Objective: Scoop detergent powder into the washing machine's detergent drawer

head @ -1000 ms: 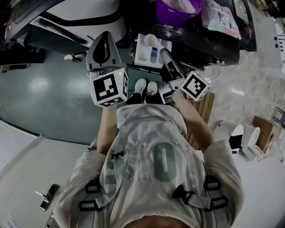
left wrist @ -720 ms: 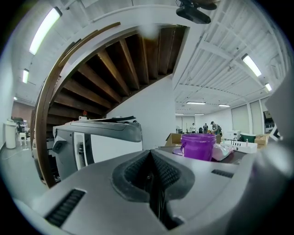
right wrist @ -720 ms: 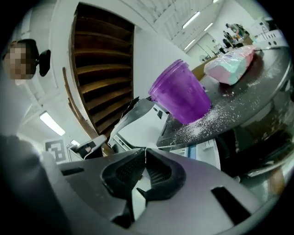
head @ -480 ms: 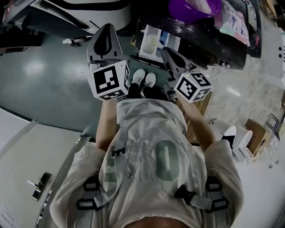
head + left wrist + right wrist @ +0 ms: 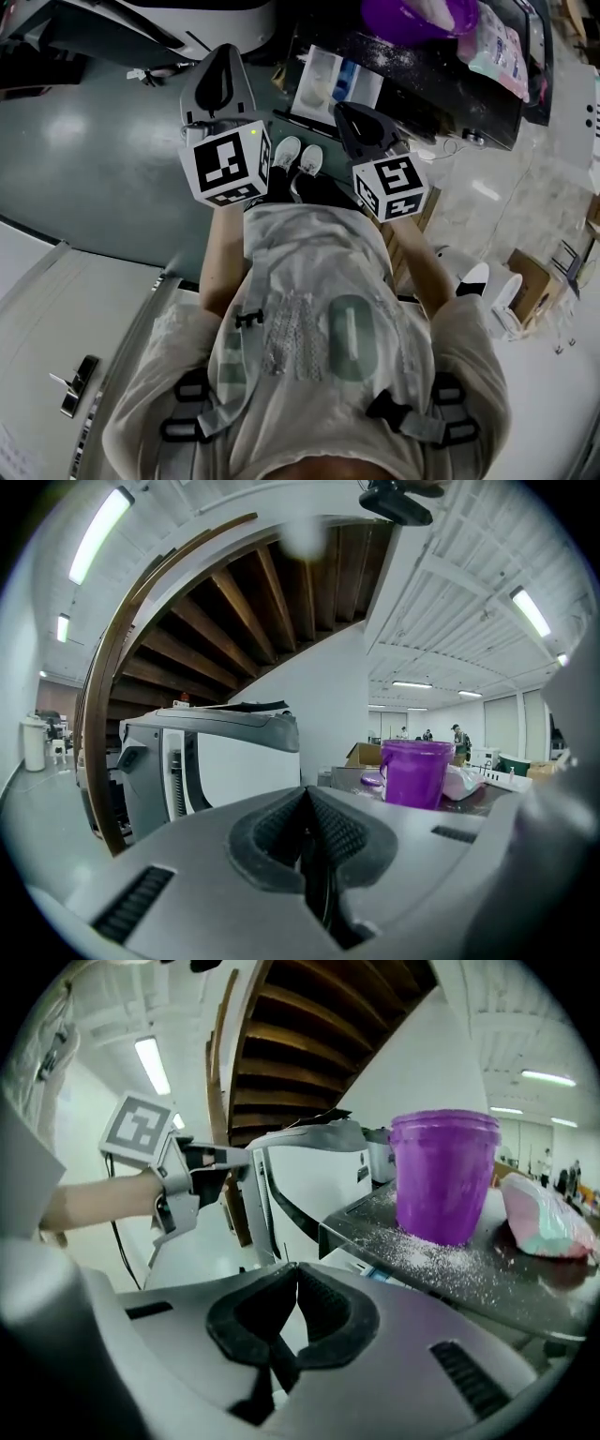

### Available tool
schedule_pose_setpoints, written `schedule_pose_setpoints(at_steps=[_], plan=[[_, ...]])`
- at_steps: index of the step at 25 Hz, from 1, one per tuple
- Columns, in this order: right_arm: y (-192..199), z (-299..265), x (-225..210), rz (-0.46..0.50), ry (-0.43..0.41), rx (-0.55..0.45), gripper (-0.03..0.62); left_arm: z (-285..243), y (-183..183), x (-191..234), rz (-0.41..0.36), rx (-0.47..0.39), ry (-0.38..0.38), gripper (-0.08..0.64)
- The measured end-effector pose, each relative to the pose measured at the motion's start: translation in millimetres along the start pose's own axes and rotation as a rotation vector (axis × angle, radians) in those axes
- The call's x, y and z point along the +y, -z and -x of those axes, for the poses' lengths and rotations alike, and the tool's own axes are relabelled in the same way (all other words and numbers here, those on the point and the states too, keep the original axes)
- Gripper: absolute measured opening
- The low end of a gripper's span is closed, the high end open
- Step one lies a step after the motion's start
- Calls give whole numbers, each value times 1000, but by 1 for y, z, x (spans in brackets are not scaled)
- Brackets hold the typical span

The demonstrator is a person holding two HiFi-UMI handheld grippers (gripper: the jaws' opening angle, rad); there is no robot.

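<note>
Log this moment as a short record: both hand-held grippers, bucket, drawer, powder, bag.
left hand-held gripper: jaws together, empty
right hand-held gripper: jaws together, empty
bucket: purple, upright on the dark top
drawer: pulled out, ahead of both grippers
powder: scattered on the top by the bucket
bag: lying beside the bucket

purple tub [image 5: 443, 1174] stands upright on the dark top [image 5: 525, 1283]; white powder [image 5: 441, 1246] lies scattered around its base; detergent drawer [image 5: 330, 82] juts open, pale compartments and a blue part showing
</note>
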State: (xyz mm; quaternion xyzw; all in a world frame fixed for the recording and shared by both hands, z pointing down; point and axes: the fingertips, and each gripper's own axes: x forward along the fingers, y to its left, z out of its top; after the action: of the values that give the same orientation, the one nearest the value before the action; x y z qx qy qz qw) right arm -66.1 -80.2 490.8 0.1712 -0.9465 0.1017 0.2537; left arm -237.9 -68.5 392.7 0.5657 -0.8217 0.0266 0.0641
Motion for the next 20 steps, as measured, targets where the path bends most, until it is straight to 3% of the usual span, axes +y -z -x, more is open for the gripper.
schedule_pose_setpoints(at_steps=[6, 13, 16, 20], plan=[[6, -6, 11, 315, 12, 65, 9, 0, 5, 3, 9, 12, -9, 20], [21, -11, 22, 843, 51, 162, 9, -2, 11, 5, 16, 24, -21, 20], [26, -14, 24, 957, 35, 189, 9, -3, 14, 5, 19, 31, -26, 20], [29, -18, 16, 1029, 31, 214, 9, -5, 18, 6, 23, 39, -30, 20]])
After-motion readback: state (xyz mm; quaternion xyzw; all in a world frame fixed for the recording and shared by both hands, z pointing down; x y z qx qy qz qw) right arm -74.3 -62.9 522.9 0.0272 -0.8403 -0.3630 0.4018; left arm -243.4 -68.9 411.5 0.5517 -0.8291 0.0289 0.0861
